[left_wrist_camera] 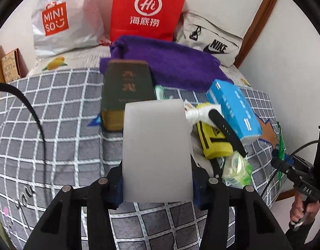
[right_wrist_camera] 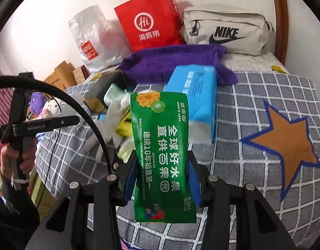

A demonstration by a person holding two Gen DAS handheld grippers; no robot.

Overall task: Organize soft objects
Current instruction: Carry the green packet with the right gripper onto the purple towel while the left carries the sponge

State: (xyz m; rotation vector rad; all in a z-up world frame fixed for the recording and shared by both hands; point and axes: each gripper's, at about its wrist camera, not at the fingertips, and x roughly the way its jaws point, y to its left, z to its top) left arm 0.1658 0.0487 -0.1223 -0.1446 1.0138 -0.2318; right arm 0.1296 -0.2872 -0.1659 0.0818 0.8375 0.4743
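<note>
The left gripper [left_wrist_camera: 157, 189] has its jaws clamped on a pale white rectangular foam block [left_wrist_camera: 156, 152], which stands up between the blue pads and rises well above them, off the bed. The right gripper [right_wrist_camera: 162, 179] has its jaws pressed on both edges of a flat green foil packet printed with white Chinese characters [right_wrist_camera: 162, 158], likewise held clear of the bedding.

Both sets of jaws point down over a grey quilt with a white grid pattern [left_wrist_camera: 62, 129]. Beyond the left jaws lies a dark green hardback book [left_wrist_camera: 128, 87], with a rumpled purple towel [left_wrist_camera: 170, 62] behind it. Ahead and to the right of those jaws is a heap: a light blue tissue pack [left_wrist_camera: 234, 108], a yellow cloth item with black markings [left_wrist_camera: 214, 141] and a small pale green tissue packet [left_wrist_camera: 237, 168]. Far beyond, against the wall, stand a white plastic Miniso bag [left_wrist_camera: 64, 18], a red paper bag [left_wrist_camera: 147, 10] and a beige Nike pouch [left_wrist_camera: 212, 41]. To the right of the right jaws, an orange star with a blue outline [right_wrist_camera: 284, 139] is printed on the quilt.
</note>
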